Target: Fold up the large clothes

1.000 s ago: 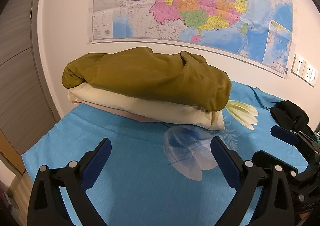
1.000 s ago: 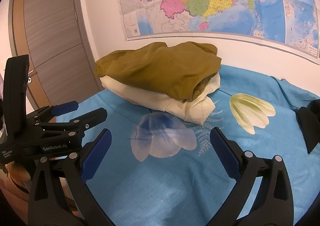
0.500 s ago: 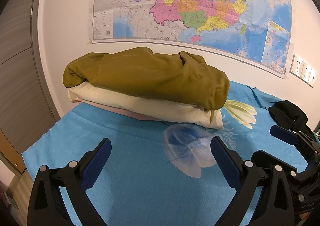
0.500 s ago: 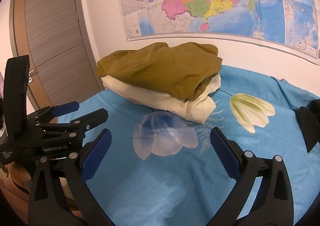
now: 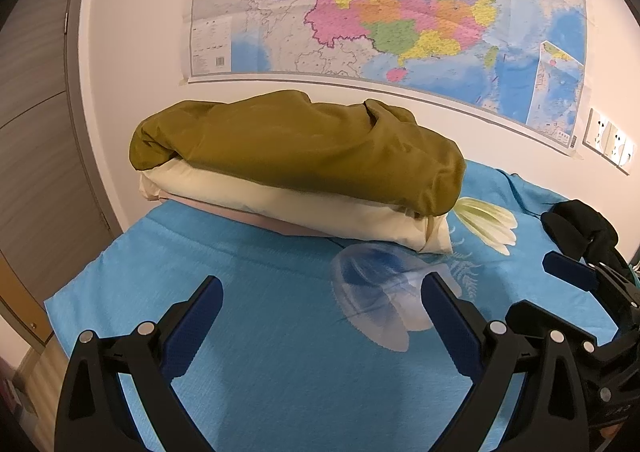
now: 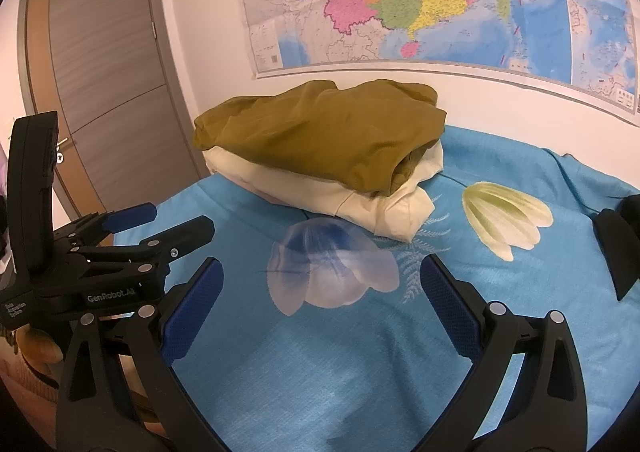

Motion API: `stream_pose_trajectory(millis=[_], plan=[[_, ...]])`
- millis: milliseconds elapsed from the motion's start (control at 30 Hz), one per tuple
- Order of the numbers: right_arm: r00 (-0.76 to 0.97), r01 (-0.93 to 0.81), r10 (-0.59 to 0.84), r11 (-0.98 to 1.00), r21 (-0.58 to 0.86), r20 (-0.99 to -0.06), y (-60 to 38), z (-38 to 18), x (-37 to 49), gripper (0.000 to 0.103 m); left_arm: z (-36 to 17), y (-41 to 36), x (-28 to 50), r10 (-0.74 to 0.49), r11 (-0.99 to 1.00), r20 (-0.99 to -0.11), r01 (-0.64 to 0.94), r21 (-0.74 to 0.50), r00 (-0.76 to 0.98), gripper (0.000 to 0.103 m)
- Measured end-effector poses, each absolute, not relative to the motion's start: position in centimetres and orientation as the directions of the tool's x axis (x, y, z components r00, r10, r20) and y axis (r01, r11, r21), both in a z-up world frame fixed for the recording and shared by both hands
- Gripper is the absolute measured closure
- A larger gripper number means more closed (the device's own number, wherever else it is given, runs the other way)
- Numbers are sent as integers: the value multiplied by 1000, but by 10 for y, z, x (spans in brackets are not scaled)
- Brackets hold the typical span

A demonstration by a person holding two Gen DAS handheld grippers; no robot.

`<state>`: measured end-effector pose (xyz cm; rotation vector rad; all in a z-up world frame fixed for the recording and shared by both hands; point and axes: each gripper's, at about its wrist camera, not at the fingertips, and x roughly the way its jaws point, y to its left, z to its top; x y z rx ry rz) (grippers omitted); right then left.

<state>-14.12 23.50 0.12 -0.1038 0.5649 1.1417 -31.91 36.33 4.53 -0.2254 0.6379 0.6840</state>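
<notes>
A stack of three folded garments sits on the bed covered with a bright blue sheet [image 5: 280, 392] printed with large flowers, pushed close to the white wall under a big multicoloured wall map [image 5: 400, 11]. Taking that stack as the landmark: its top layer is an olive-brown folded cloth [image 5: 300, 147], rumpled and bulging; directly under it lies a cream folded cloth [image 5: 280, 203] that sticks out past the olive one at the stack's near and right edges; under that a thin pinkish cloth [image 5: 256, 220] shows only as a strip along the stack's near edge. Just in front of the stack's right corner is a pale blue-and-white flower print [image 6: 332, 268], and to the right of the stack a yellow-green flower print [image 6: 508, 215]. A grey wooden door [image 6: 104, 71] stands to the left of the stack. The left claw [image 5: 322, 292] hangs over the bare sheet in front of the stack, its blue-padded fingers spread wide apart and holding nothing. The right claw [image 6: 320, 276] sits likewise in front of the stack, fingers wide apart and empty, touching no cloth. A black item [image 5: 580, 228] lies on the sheet well to the right of the stack; what it is cannot be told.
</notes>
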Motion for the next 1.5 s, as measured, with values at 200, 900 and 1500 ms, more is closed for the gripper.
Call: stream_pose_trajectory(millis=[200, 900, 1500], plan=[[291, -880, 829, 429, 207, -478, 237, 0, -142, 6, 43, 366, -318, 514, 760, -620, -650, 9, 593, 7], [280, -880, 828, 424, 215, -485, 242, -3, -139, 6, 40, 367, -320, 515, 753, -625, -658, 4, 586, 7], [287, -860, 822, 447, 245, -492, 236, -8, -132, 6, 32, 369, -311, 490, 765, -643, -644, -8, 589, 7]])
